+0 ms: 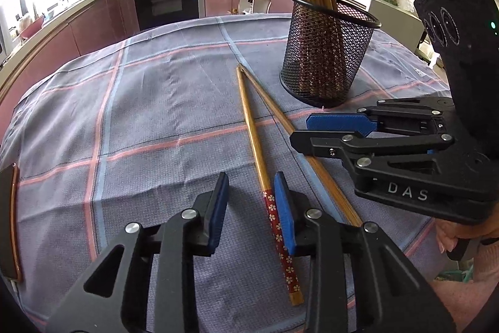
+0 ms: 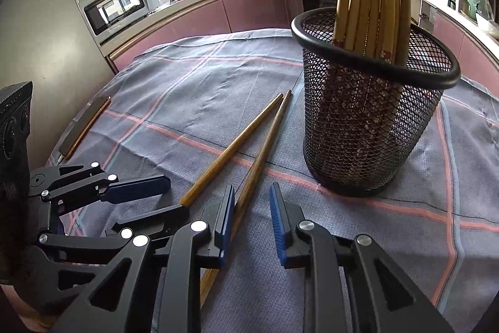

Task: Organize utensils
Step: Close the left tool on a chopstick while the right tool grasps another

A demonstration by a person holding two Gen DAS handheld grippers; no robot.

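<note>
On the desk's grey plaid cloth (image 1: 156, 114), two brown bamboo chopsticks (image 1: 254, 145) lie in a narrow V. The left hand-held gripper (image 1: 251, 208) straddles one's red flowered end, pads apart. Beyond stands a black mesh cup (image 1: 327, 58) holding more chopsticks; the right hand-held gripper (image 1: 324, 133) hovers beside.

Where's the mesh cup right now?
The mesh cup stands upright on the checked cloth, right of centre in both views, just beyond the two loose chopsticks.
</note>
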